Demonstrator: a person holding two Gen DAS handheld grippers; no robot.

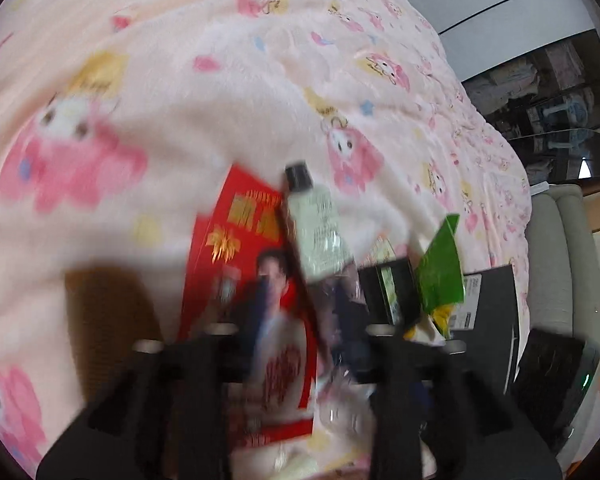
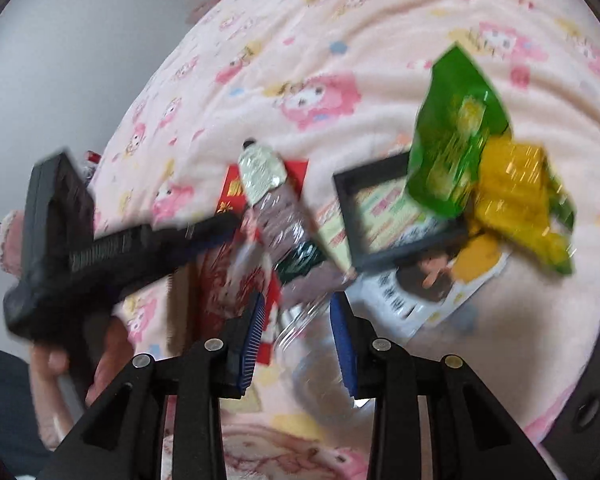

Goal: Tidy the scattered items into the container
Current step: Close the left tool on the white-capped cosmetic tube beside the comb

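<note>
My left gripper (image 1: 300, 292) is clenched on a clear plastic bottle (image 1: 318, 232), the blue pads squeezing its lower body while the black cap (image 1: 299, 176) points away from me over the pink cartoon-print blanket (image 1: 180, 80). I take the bottle as my landmark. In the right wrist view my right gripper (image 2: 298, 320) stands released, its jaws spread to either side of the bottle's bottom end without visibly touching it.

The bottle looks light and thin-walled; the ribbed plastic is likely to dent and slide under hard pressure, so I judge a hold around the label (image 1: 320, 236) or the stiffer shoulder near the cap safer than the crinkly base.

Beneath the bottle lies a red printed envelope (image 1: 236, 240): flat, thin and floppy, best pinched by an edge. To the right of the bottle sits a black-framed picture (image 2: 396, 212), rigid, to be gripped by its frame. Just beyond that, a green snack bag (image 2: 456, 128) and a yellow wrapper (image 2: 516, 196) rest against it, both crinkly, slippery and almost weightless, so I would pinch a sealed seam.

Motion blur hides the finer detail, and I cannot make out the container in either view.
</note>
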